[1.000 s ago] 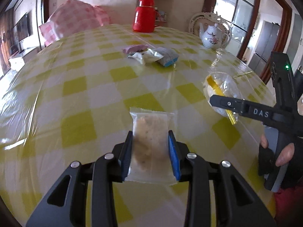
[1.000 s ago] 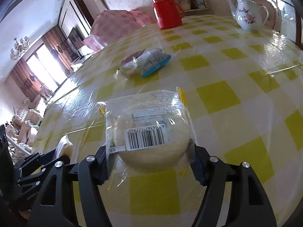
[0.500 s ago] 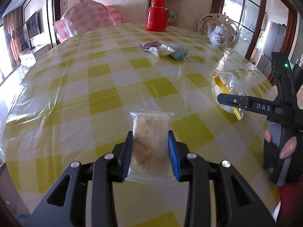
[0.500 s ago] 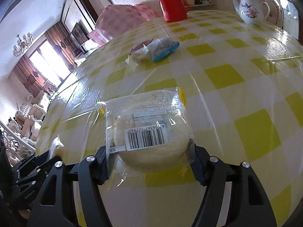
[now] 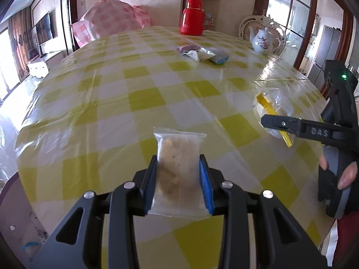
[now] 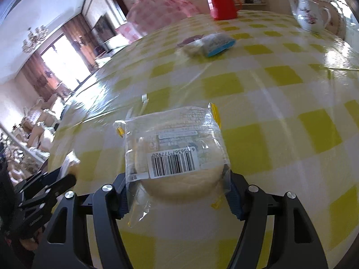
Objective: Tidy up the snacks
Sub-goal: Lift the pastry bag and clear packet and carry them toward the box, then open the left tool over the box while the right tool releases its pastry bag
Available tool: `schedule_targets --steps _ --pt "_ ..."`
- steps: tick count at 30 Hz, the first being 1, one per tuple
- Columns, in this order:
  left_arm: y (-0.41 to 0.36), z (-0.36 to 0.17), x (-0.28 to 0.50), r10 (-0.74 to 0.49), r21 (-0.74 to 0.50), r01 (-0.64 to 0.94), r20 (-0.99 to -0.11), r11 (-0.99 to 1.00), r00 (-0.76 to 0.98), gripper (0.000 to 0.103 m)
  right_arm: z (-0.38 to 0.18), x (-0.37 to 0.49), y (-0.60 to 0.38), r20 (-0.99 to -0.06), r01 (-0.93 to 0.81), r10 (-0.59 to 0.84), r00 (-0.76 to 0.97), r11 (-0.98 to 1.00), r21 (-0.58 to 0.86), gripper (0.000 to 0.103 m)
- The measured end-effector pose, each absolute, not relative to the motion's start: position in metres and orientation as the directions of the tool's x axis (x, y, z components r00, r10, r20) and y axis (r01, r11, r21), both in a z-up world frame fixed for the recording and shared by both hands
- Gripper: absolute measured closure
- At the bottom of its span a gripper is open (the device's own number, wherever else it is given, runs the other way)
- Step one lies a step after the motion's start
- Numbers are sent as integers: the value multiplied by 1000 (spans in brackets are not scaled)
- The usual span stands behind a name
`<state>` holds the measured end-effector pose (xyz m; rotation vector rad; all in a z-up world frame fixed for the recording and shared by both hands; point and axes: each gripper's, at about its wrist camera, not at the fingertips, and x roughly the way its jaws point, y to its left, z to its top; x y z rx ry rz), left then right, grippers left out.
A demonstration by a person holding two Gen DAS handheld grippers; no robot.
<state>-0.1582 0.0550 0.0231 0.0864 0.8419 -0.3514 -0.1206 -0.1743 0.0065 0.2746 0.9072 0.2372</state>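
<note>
1. Two packets are held above the table (image 5: 94, 94), one in each gripper. From the left wrist view, the left gripper (image 5: 178, 174) is seen clamped on a small clear cookie packet (image 5: 177, 168), its blue pads (image 5: 205, 179) pressed against both long sides. The packet is held off the yellow-checked cloth, over the near edge. On the right, the right gripper (image 5: 272, 121) is seen side-on in a hand (image 5: 346, 174), with a clear bun packet (image 5: 272, 107) in its jaws. Far across the table a small pile of snack packets (image 5: 203, 53) lies, with a red flask (image 5: 193, 20) behind it and a white teapot (image 5: 264, 41) to the far right.

2. From the right wrist view, the right gripper (image 6: 176, 177) is seen clamped on the bun packet (image 6: 175, 154), barcode label facing up, held above the cloth. The left gripper (image 6: 58, 181) is visible at the near left edge. The snack pile (image 6: 208, 43), flask (image 6: 221, 0) and teapot (image 6: 310, 14) are seen at the far side; this view is somewhat blurred.
</note>
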Motion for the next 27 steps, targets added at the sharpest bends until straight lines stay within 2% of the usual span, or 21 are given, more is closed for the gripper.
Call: schedule_targets --steps 13,27 --pt "110 28 -192 -232 -39 305 -742 952 629 67 14 -146 -77 -739 -278 389 551 920 276 37" --pt "195 25 -222 -161 -41 193 -734 980 659 67 26 -171 9 -735 -440 457 501 866 237 37"
